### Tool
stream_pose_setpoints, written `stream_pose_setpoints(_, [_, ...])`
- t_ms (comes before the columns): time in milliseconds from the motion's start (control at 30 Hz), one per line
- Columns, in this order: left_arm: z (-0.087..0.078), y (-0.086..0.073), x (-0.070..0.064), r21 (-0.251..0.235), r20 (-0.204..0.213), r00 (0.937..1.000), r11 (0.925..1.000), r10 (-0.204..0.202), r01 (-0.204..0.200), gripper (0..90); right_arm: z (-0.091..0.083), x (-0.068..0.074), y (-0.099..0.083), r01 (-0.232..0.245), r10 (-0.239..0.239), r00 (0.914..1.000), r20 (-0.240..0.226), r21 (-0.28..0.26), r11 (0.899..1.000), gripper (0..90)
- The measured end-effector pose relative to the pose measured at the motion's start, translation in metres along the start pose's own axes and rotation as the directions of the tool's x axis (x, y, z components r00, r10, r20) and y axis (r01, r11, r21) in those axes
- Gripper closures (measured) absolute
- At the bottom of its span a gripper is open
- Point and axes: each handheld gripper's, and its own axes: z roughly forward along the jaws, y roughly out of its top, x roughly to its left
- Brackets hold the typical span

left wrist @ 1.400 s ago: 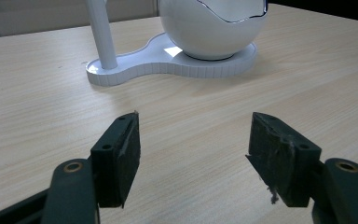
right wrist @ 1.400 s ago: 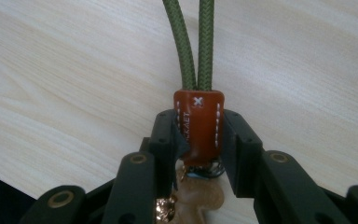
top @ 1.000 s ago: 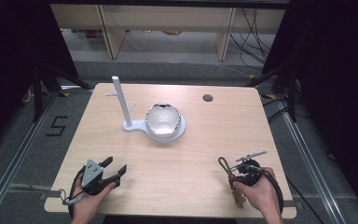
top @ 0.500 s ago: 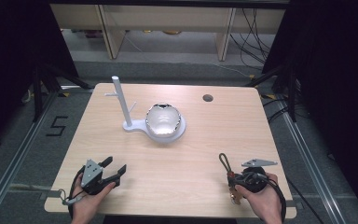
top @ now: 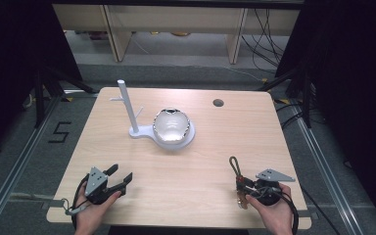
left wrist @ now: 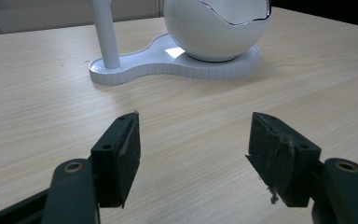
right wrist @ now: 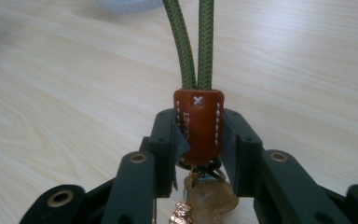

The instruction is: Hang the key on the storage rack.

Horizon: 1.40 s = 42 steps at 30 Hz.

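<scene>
A white stand (top: 127, 105) with a thin post and side pegs rises at the table's middle, and a glossy white egg-shaped bowl (top: 171, 126) sits on its base. My right gripper (top: 242, 188), near the front right edge, is shut on a keychain (top: 235, 169). In the right gripper view the jaws of that gripper (right wrist: 200, 137) clamp its brown leather tab (right wrist: 199, 116), the green cord loop (right wrist: 193, 42) points away, and a small charm hangs below. My left gripper (top: 120, 174) rests open at the front left. In the left gripper view that gripper (left wrist: 193, 154) faces the bowl (left wrist: 214, 28) and post (left wrist: 105, 32), with nothing between its jaws.
A round cable hole (top: 218, 103) lies at the table's back right. Dark frame rails (top: 318, 161) run along both sides of the table, and shelving with cables stands behind it. Bare wood (top: 186, 171) lies between the stand and the two grippers.
My right gripper, holding the keychain, has shifted slightly toward the near edge and turned a little. The left gripper has not moved.
</scene>
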Motion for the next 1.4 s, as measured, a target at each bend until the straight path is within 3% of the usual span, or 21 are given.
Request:
stream_pose_setpoints(67, [0.000, 0.000, 0.000, 0.000, 0.000, 1.0000, 1.0000, -0.001, 0.001, 33.5, 0.000, 0.001, -0.001, -0.008, 0.008, 0.9999, -0.014, -0.005, 1.000, 68.7])
stream_pose_setpoints(100, [0.000, 0.000, 0.000, 0.000, 0.000, 1.0000, 1.0000, -0.001, 0.001, 33.5, 0.001, -0.002, 0.000, 0.022, -0.022, 0.9997, -0.012, -0.018, 1.000, 68.7])
stream_pose_setpoints(267, [0.000, 0.000, 0.000, 0.001, 0.000, 1.0000, 1.0000, 0.000, 0.000, 33.5, 0.001, -0.001, -0.001, 0.036, -0.037, 0.9992, -0.015, -0.071, 0.997, 68.7])
stream_pose_setpoints(300, [0.000, 0.000, 0.000, 0.001, -0.001, 1.0000, 1.0000, -0.001, 0.001, 33.4, 0.001, 0.002, -0.002, 0.001, -0.003, 0.9997, -0.024, -0.073, 0.997, 68.7])
stream_pose_setpoints(367, [0.000, 0.000, 0.000, 0.002, -0.001, 1.0000, 1.0000, -0.002, 0.002, 33.5, 0.002, 0.000, -0.002, 0.048, -0.048, 0.9988, 0.002, -0.095, 0.994, 68.7])
stream_pose_setpoints(467, [0.001, 0.000, 0.001, -0.006, 0.004, 1.0000, 1.0000, -0.003, 0.003, 33.5, 0.000, 0.000, -0.001, 0.041, -0.043, 0.9990, -0.012, -0.106, 0.994, 68.7])
stream_pose_setpoints(500, [0.001, 0.000, 0.001, -0.001, 0.000, 1.0000, 1.0000, -0.002, 0.002, 33.5, 0.000, 0.001, -0.001, 0.024, -0.028, 0.9988, -0.040, -0.110, 0.994, 68.7])
stream_pose_setpoints(567, [0.001, 0.000, 0.001, -0.007, 0.004, 1.0000, 1.0000, -0.004, 0.004, 33.5, -0.001, 0.001, -0.001, 0.048, -0.050, 0.9987, -0.011, -0.125, 0.991, 68.7])
stream_pose_setpoints(633, [0.000, 0.000, 0.001, 0.001, -0.001, 1.0000, 1.0000, -0.002, 0.002, 33.5, -0.001, 0.005, -0.001, 0.014, -0.018, 0.9995, -0.026, -0.144, 0.990, 68.7])
stream_pose_setpoints(700, [0.000, 0.000, 0.000, 0.003, -0.001, 1.0000, 1.0000, -0.002, 0.002, 33.5, -0.001, 0.003, -0.001, 0.043, -0.046, 0.9988, -0.018, -0.159, 0.986, 68.7])
stream_pose_setpoints(800, [0.000, 0.000, 0.000, 0.002, -0.001, 1.0000, 1.0000, -0.001, 0.001, 33.5, 0.000, 0.003, -0.001, 0.047, -0.051, 0.9985, -0.017, -0.189, 0.981, 68.7])
stream_pose_setpoints(833, [0.000, 0.000, 0.000, 0.002, -0.001, 1.0000, 1.0000, -0.002, 0.002, 33.5, 0.000, 0.006, -0.001, 0.005, -0.011, 0.9992, -0.037, -0.181, 0.983, 68.7])
stream_pose_setpoints(867, [0.000, 0.000, 0.000, 0.002, -0.001, 1.0000, 1.0000, -0.001, 0.001, 33.5, 0.000, 0.003, -0.001, 0.047, -0.052, 0.9985, -0.020, -0.188, 0.981, 68.7])
stream_pose_setpoints(967, [0.001, 0.000, 0.001, -0.008, 0.005, 1.0000, 1.0000, -0.003, 0.003, 33.5, 0.001, 0.004, -0.001, 0.054, -0.060, 0.9980, -0.021, -0.204, 0.977, 68.7])
stream_pose_setpoints(1067, [0.001, 0.000, 0.000, -0.005, 0.003, 1.0000, 1.0000, -0.002, 0.002, 33.5, 0.001, 0.008, -0.001, 0.031, -0.038, 0.9989, -0.029, -0.219, 0.975, 68.7])
stream_pose_setpoints(1100, [0.001, 0.000, 0.000, -0.005, 0.003, 1.0000, 1.0000, -0.002, 0.002, 33.5, 0.001, 0.006, 0.000, 0.072, -0.079, 0.9967, -0.018, -0.230, 0.971, 68.8])
stream_pose_setpoints(1167, [0.001, 0.000, 0.000, -0.006, 0.002, 1.0000, 1.0000, -0.001, 0.001, 33.5, 0.001, 0.007, 0.000, 0.060, -0.068, 0.9973, -0.027, -0.220, 0.974, 68.8])
stream_pose_setpoints(1367, [0.001, 0.000, 0.000, -0.007, 0.002, 1.0000, 1.0000, 0.000, 0.000, 33.6, 0.002, 0.010, 0.002, 0.090, -0.096, 0.9954, -0.010, -0.269, 0.959, 68.8])
stream_pose_setpoints(1400, [0.001, 0.000, 0.000, -0.007, 0.001, 1.0000, 1.0000, 0.001, -0.001, 33.6, 0.002, 0.011, 0.002, 0.085, -0.094, 0.9953, -0.021, -0.263, 0.961, 68.8])
